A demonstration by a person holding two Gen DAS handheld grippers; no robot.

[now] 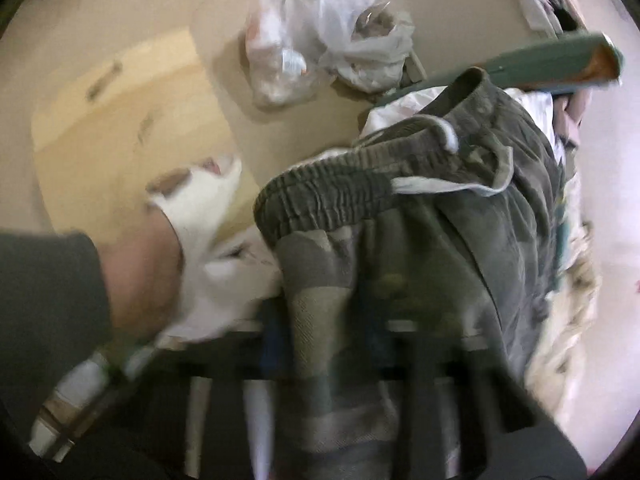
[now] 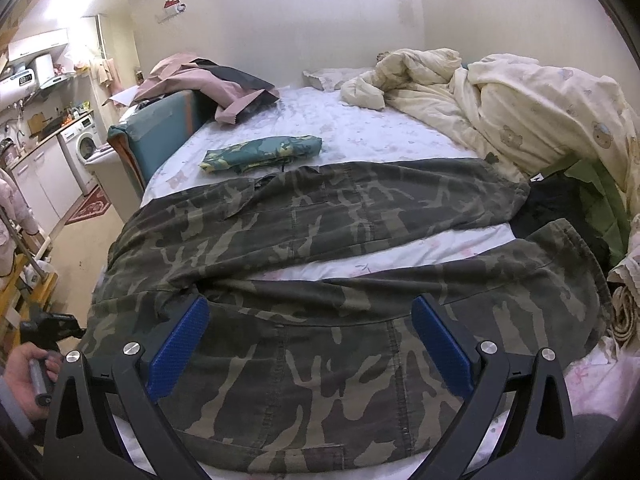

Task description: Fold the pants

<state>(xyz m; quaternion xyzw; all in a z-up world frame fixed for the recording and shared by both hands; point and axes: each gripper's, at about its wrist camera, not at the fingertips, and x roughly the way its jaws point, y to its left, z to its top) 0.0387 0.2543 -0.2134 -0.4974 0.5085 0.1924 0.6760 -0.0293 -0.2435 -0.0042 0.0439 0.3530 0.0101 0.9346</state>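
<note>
My left gripper [image 1: 320, 344] is clamped on the elastic waistband of the olive camouflage cotton pants [image 2: 320, 240]; my right gripper [image 2: 310, 344], blue ribbed pads apart, hovers just above the near leg. The pants lie spread on the pale floral bedsheet [image 2: 360, 132] ahead. I judge the thick gathered band could slip, or I could pinch sheet beneath the limp twill.

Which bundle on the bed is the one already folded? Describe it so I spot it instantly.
Start at the bed with its pale flowered sheet. Just beyond the spread camouflage pants, toward the wall, lies the folded bundle. It is small, flat and teal-green camouflage, brighter than the drab olive pants.
</note>
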